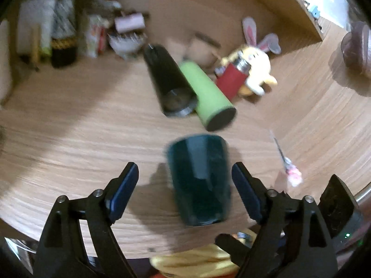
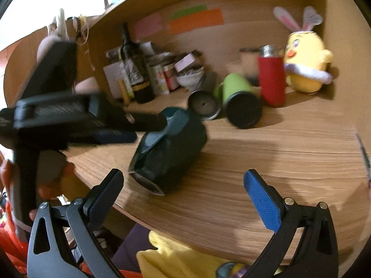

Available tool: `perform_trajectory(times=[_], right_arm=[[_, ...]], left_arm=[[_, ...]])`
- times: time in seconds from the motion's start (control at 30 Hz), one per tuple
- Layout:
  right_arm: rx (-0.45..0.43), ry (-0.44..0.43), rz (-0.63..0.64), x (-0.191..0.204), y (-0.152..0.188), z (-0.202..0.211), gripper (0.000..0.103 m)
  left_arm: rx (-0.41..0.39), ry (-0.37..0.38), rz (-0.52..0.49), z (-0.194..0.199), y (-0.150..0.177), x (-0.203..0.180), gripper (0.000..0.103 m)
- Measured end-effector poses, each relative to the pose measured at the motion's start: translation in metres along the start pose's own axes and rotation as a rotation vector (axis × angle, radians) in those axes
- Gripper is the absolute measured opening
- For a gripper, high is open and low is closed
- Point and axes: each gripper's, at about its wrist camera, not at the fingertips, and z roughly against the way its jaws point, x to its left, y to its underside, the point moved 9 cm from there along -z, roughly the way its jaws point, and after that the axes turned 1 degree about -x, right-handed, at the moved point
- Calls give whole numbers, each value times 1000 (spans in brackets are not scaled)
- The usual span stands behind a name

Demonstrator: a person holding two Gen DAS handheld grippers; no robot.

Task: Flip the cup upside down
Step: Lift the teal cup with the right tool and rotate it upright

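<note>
A dark teal cup (image 1: 200, 180) lies on its side on the wooden table (image 1: 69, 134) near the front edge. My left gripper (image 1: 185, 178) is open, its blue-padded fingers on either side of the cup without touching it. In the right wrist view the cup (image 2: 169, 153) lies tilted with its open mouth toward the table edge, and the left gripper (image 2: 148, 127) reaches over it from the left. My right gripper (image 2: 183, 190) is open and empty, just in front of the cup at the table edge.
Behind the cup lie a black flask (image 1: 169, 83) and a green flask (image 1: 206, 92); a red flask (image 1: 231, 78) and a yellow plush chick (image 1: 257, 67) are further back. A wine bottle (image 2: 134, 69) and boxes crowd the back left. Scissors (image 1: 285, 162) lie to the right.
</note>
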Motion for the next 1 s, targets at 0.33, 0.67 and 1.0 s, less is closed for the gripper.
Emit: perform_trajectory(times=[0.33, 0.67, 1.0], right_arm=[[0, 56, 48, 10, 5, -37, 88], [-28, 58, 81, 6, 2, -28, 58], [-49, 48, 139, 16, 1, -8, 58]], left_arm=[[-72, -107, -137, 5, -2, 18, 29], [-108, -134, -167, -7, -12, 13, 19], [-53, -139, -178, -29, -20, 23, 19]])
